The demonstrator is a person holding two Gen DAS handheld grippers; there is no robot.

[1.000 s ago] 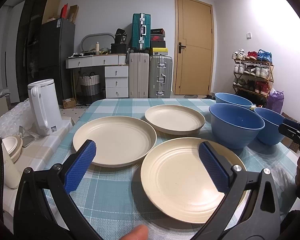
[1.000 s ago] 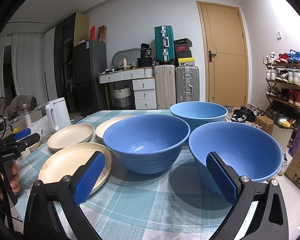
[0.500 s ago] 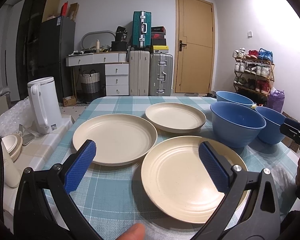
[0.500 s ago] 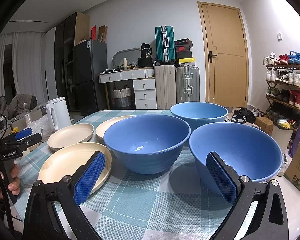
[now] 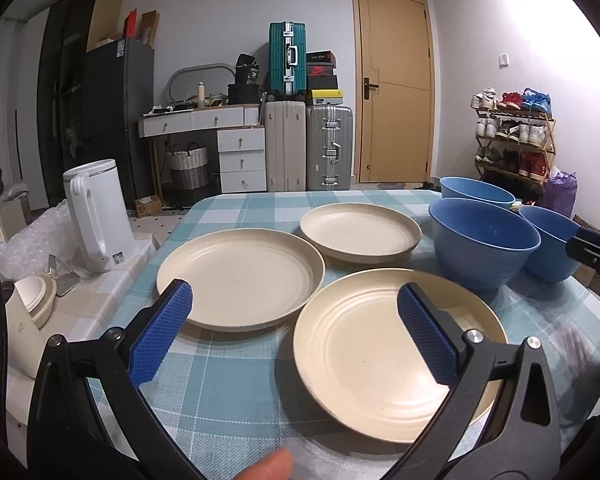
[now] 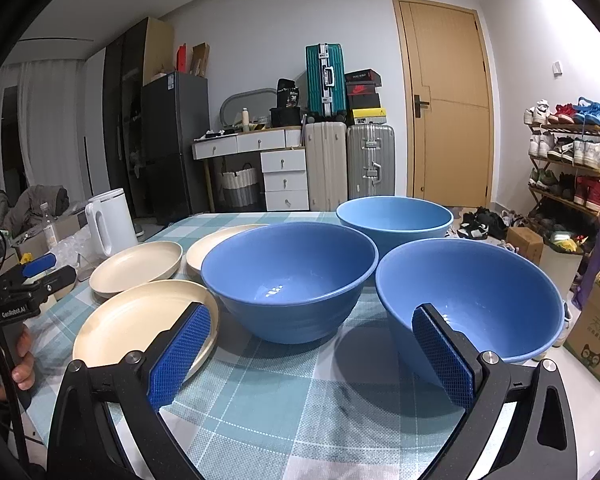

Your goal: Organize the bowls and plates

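Note:
Three cream plates lie flat on the checked tablecloth: a near plate [image 5: 396, 352], a left plate [image 5: 240, 280] and a far plate [image 5: 360, 232]. Three blue bowls stand upright to their right: a middle bowl [image 6: 292, 276], a near-right bowl [image 6: 472, 300] and a far bowl [image 6: 394, 216]. My left gripper [image 5: 296, 336] hovers open above the near edge of the plates, holding nothing. Open too, my right gripper [image 6: 312, 352] sits low before the middle and near-right bowls, its right pad [image 6: 440, 356] overlapping the near-right bowl in the image.
A white kettle [image 5: 96, 216] stands on a side surface left of the table, beside a small cream bowl [image 5: 38, 296]. The near-right bowl sits by the table's right edge; boxes [image 6: 592, 328] and a shoe rack [image 6: 568, 168] stand beyond. A fingertip [image 5: 264, 468] shows at the bottom.
The left wrist view has risen and pulled back slightly, so plates and bowls sit a little lower and smaller. The right gripper has barely moved. Both stay open.

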